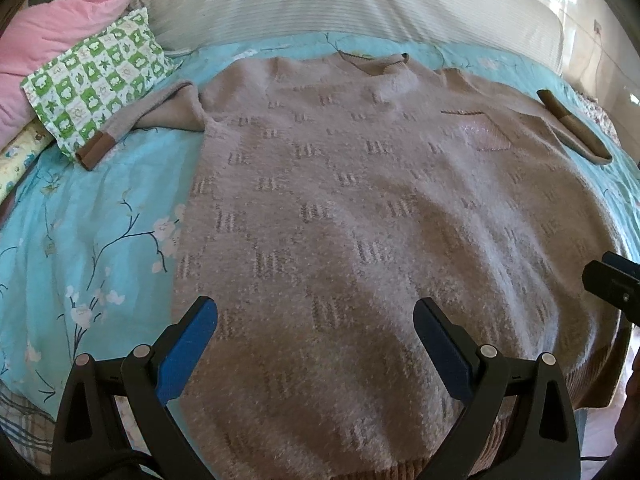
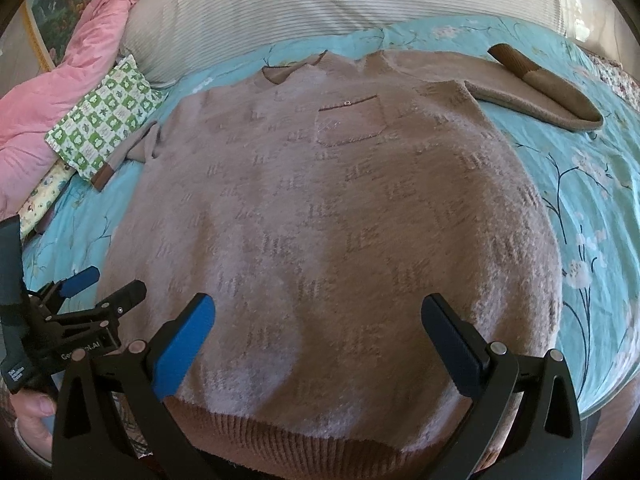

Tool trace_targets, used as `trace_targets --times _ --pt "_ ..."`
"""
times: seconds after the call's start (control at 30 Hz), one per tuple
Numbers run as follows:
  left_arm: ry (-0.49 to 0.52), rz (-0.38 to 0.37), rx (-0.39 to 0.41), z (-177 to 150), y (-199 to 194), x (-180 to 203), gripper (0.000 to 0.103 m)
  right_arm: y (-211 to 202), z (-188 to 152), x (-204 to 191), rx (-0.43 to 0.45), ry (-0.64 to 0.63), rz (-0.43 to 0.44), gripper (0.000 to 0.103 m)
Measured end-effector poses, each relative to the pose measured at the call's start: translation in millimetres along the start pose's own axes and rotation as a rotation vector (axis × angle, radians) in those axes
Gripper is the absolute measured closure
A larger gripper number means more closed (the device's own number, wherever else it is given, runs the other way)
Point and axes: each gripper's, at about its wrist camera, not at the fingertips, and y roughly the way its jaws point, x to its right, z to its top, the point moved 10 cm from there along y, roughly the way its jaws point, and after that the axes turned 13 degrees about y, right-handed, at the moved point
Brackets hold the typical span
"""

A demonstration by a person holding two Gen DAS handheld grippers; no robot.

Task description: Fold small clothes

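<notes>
Sweater (image 1: 360, 208): we find it spread flat, front up, on the bed (image 1: 100, 240), with its collar (image 1: 376, 62) toward the far edge and its ribbed hem (image 2: 288, 428) at the near edge.
Pocket (image 2: 350, 120): we note one chest pocket with a small button, on the right half of the front.
Left sleeve (image 1: 160, 110): we see it reach toward the left edge, and its brown cuff (image 1: 94, 154) lies at the corner of the green pillow (image 1: 96, 76).
Right sleeve (image 2: 540, 96): we see it folded back on itself near the far right corner, with its brown cuff (image 2: 512, 60) pointing toward the far edge.
Left gripper (image 1: 316, 320): we find its jaws spread wide above the lower part of the sweater, and they hold nothing.
Right gripper (image 2: 318, 316): we record wide-open jaws above the hem area, also with nothing in them.
Contact: we cannot tell whether either gripper touches the knit.
Hand (image 2: 28, 420): we see part of one on the left gripper's handle at the near left edge.
Bedding: we note a turquoise floral sheet under the sweater and a striped white bolster (image 2: 320, 0) along the far edge.
Far left corner: we find a pink quilt (image 1: 52, 24) bunched behind the green pillow.
</notes>
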Motion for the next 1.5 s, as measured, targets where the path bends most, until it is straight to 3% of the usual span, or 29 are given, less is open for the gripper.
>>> trace_targets --times 0.4,0.93,1.2,1.33,1.37,1.43,1.5 --pt "-0.004 -0.094 0.001 30.3 23.3 6.5 0.004 0.0 48.5 28.1 0.049 0.022 -0.022 0.000" --pt "0.010 -0.100 0.027 122.7 64.8 -26.5 0.004 -4.3 207.1 140.4 0.220 0.069 -0.192 0.000" --pt "0.011 -0.133 0.032 159.0 86.3 -26.6 0.004 28.1 282.5 194.5 0.227 0.045 -0.260 0.001" --pt "0.013 -0.159 0.026 167.4 97.9 -26.0 0.004 44.3 299.9 227.4 0.188 0.091 -0.272 0.001" --pt "0.018 -0.162 0.025 168.5 101.3 -25.9 0.004 47.5 300.1 232.7 0.175 0.094 -0.275 0.003" --pt "0.022 -0.163 0.020 169.2 106.9 -25.7 0.004 57.9 298.7 241.9 0.127 0.102 -0.275 0.017" --pt "0.021 -0.167 0.015 170.1 113.8 -25.5 0.004 65.9 291.3 244.3 0.077 0.107 -0.273 0.061"
